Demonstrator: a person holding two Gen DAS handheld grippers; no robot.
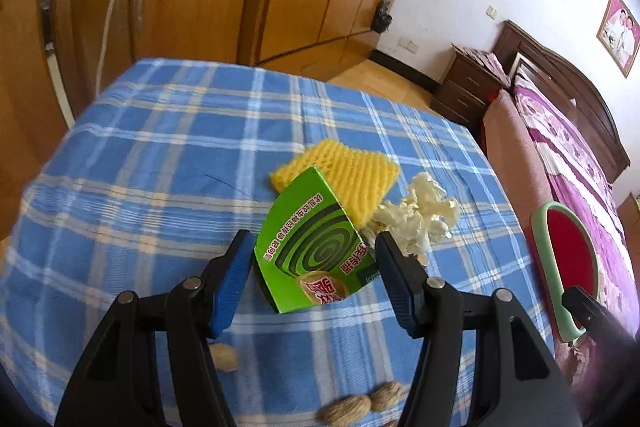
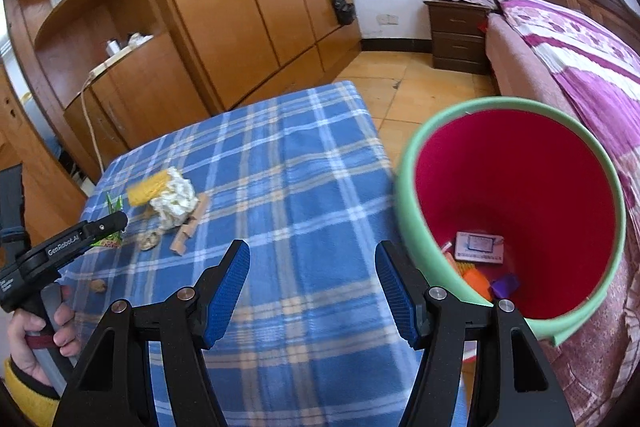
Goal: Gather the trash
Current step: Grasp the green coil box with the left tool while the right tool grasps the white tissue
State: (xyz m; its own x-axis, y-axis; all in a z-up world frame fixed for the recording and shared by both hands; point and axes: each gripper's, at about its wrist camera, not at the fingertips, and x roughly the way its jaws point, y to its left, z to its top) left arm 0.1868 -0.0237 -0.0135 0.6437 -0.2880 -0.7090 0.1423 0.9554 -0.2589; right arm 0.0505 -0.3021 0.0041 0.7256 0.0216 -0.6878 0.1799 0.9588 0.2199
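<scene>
Trash on blue plaid table [image 1: 140,155], red bin [image 2: 516,211] at right.
Left gripper [image 1: 310,251] stands released around green box [image 1: 312,247], pads not pressing; paper wad [image 1: 416,215] lies upper right of it. Right gripper [image 2: 312,263] released, empty.

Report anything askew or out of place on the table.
The green box is tipped up on an edge, leaning over the yellow foam net. Nut shells lie scattered across the blue plaid cloth, apart from the crumpled tissue.
</scene>
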